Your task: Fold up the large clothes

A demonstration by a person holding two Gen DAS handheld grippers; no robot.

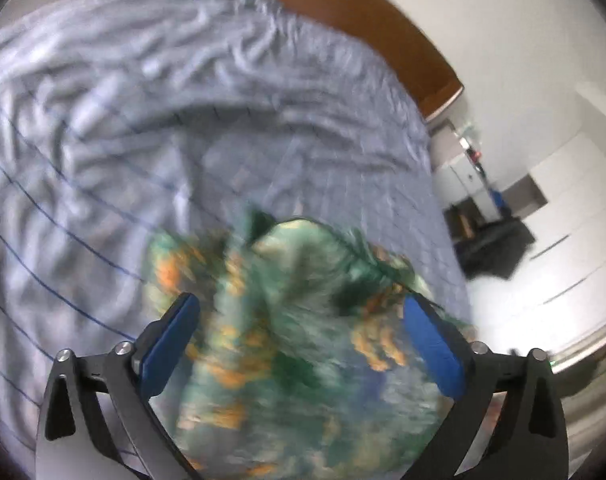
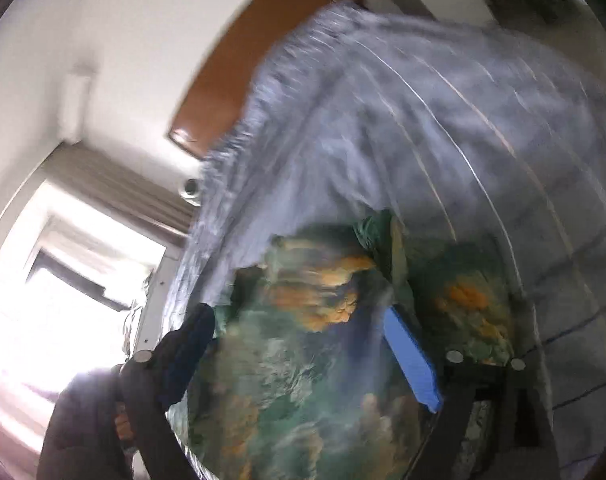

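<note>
My left fingers (image 1: 299, 344) and right fingers (image 2: 299, 356) stand spread wide, gripping nothing, above the green-orange garment (image 1: 287, 360) on the bed (image 1: 103, 140).

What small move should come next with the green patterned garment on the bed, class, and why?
Probably lower both grippers and smooth the garment flat on the bedsheet: the left gripper and right gripper stand open above it, and it lies bunched.

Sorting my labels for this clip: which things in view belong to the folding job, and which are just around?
Job:
green and orange patterned garment
left claw, open
right claw, open

Just around:
blue striped bedsheet
wooden headboard
window
white cabinets
</note>
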